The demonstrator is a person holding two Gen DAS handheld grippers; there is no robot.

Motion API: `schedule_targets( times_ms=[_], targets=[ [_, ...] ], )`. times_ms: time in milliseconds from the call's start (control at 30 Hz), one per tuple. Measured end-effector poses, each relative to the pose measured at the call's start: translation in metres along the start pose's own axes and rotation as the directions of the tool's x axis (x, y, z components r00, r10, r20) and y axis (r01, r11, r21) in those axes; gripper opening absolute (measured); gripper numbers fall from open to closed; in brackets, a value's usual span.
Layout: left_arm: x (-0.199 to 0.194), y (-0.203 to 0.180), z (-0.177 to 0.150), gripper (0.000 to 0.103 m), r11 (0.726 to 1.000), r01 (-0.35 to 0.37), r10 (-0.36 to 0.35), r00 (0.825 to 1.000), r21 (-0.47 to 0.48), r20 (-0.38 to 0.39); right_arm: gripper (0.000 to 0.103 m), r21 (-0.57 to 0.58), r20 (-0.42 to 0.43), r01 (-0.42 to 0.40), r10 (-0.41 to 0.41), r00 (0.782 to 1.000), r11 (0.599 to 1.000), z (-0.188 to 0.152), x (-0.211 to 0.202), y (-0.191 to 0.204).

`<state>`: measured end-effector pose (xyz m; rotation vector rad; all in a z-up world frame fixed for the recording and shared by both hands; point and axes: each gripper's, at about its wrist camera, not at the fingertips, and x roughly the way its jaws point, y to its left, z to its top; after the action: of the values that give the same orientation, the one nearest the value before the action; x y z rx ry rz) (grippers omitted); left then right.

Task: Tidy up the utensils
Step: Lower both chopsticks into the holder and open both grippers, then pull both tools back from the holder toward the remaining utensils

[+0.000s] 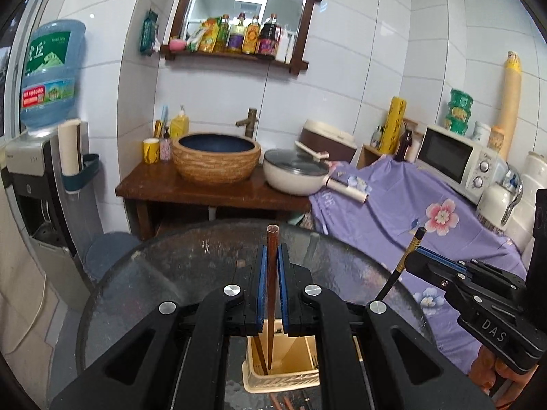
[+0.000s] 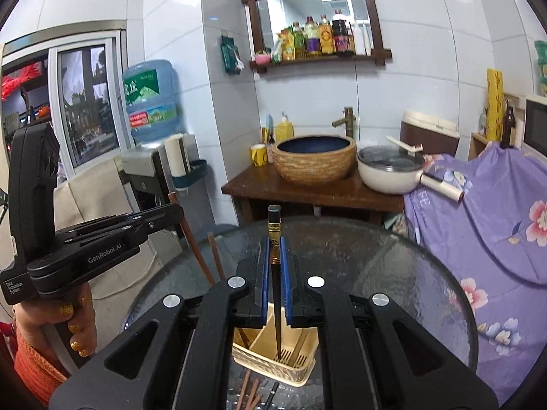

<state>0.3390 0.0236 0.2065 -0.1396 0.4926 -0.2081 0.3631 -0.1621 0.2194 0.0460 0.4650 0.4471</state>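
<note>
Both tools hang over the cream plastic utensil holder standing on the round dark glass table, at 6 o'clock in each wrist view. The left gripper is clamped on a reddish-brown wooden chopstick, which runs upright between its blue pads, top end at 12 o'clock and tip down inside the holder's left compartment, beside another brown stick already leaning there. The right gripper is closed on a black chopstick with a gold band near its top; its point reaches into the middle compartment, just above the slotted floor, though whether it touches I cannot tell.

The step in hand looks like the drop-in: each stick is lined up over its slot and mostly lowered. The next move calls for easing the jaws apart while the sticks stay near vertical, so they slide down and lean on the holder's wall rather than tip it over; the holder looks light.

More loose chopsticks, brown and one black, lie on the glass at 6 o'clock below the holder, so several remain to collect.
</note>
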Motion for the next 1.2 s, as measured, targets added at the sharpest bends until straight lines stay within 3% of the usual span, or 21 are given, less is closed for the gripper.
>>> schedule_targets(
  times_ms=[267, 600, 633, 667, 733, 767, 800, 900, 967, 1033, 1200],
  targets=[
    [0.025, 0.007, -0.029, 0.007, 1.0, 0.003, -0.004, 0.997, -0.006, -0.071, 0.007, 0.018, -0.053, 0.01, -0.009, 0.999, 1.0, -0.029, 0.023, -0.006],
    [0.024, 0.005, -0.031, 0.008, 1.0, -0.002, 0.002, 0.998, 0.005, -0.056, 0.007, 0.044, -0.034, 0.019, -0.018, 0.999, 0.999, -0.032, 0.021, -0.012],
    [0.022, 0.005, -0.031, 0.015, 1.0, 0.0, 0.001, 0.999, 0.007, -0.053, 0.008, 0.041, -0.034, 0.021, -0.02, 0.999, 0.999, -0.033, 0.02, -0.011],
    [0.021, 0.005, -0.032, 0.028, 1.0, 0.0, 0.0, 0.999, 0.006, -0.048, 0.011, 0.035, -0.032, 0.027, -0.026, 0.999, 0.999, -0.034, 0.019, -0.01],
    [0.017, 0.006, -0.034, 0.048, 1.0, 0.005, -0.005, 1.0, -0.005, -0.031, 0.021, 0.022, -0.025, 0.041, -0.04, 0.999, 0.999, -0.038, 0.016, -0.008],
    [0.014, 0.007, -0.035, 0.052, 1.0, 0.011, -0.012, 1.0, -0.012, -0.02, 0.032, 0.022, -0.019, 0.043, -0.043, 0.999, 0.999, -0.04, 0.014, -0.009],
    [0.011, 0.007, -0.037, 0.052, 1.0, 0.015, -0.015, 1.0, -0.012, -0.015, 0.037, 0.021, -0.009, 0.049, -0.049, 0.999, 0.999, -0.043, 0.011, -0.009],
    [0.002, 0.004, -0.048, 0.058, 1.0, 0.008, -0.008, 1.0, 0.019, -0.001, 0.037, 0.011, -0.007, 0.067, -0.067, 0.998, 0.998, -0.054, 0.003, -0.009],
    [-0.005, 0.004, -0.06, 0.069, 0.999, -0.01, 0.01, 1.0, 0.037, 0.007, 0.037, 0.017, -0.006, 0.066, -0.065, 0.998, 0.998, -0.065, -0.004, -0.011],
    [-0.012, 0.006, -0.076, 0.074, 0.999, -0.021, 0.021, 1.0, 0.043, 0.003, 0.037, 0.013, -0.006, 0.068, -0.067, 0.998, 0.998, -0.076, -0.01, -0.01],
    [-0.019, 0.013, -0.116, 0.075, 0.999, -0.016, 0.018, 0.998, 0.031, -0.052, 0.037, -0.014, -0.05, 0.096, -0.097, 0.994, 0.995, -0.114, -0.017, -0.005]
  ],
)
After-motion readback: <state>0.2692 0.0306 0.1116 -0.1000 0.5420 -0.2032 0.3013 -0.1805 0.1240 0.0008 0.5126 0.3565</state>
